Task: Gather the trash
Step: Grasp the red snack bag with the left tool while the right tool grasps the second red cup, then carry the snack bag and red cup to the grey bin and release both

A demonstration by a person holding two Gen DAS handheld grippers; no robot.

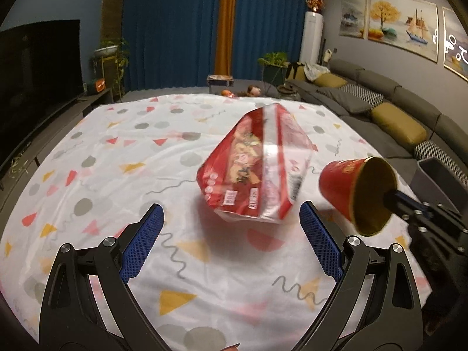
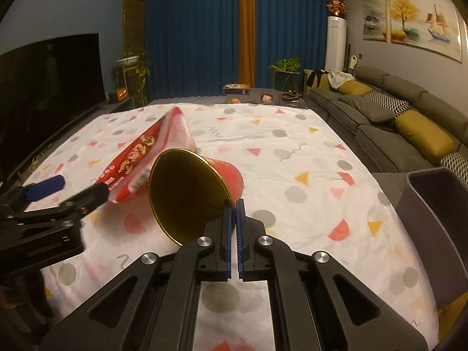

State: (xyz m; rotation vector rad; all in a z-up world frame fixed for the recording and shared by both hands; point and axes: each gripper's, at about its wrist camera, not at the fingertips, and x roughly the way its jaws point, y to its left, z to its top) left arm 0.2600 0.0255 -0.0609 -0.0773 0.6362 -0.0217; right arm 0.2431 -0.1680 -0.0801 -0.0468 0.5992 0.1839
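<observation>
Over the patterned tablecloth [image 2: 292,158], right gripper [image 2: 233,204] pinches the red cup's [image 2: 225,172] rim; left gripper [image 1: 231,219] gapes before the snack bag [image 1: 254,169].

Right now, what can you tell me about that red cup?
The red paper cup has a gold-coloured inside and gold markings by its rim. It looks empty and is tipped on its side, its mouth towards the right wrist camera. The right gripper is shut on its rim, holding it over the patterned cloth, beside the red snack bag, not touching it.
</observation>
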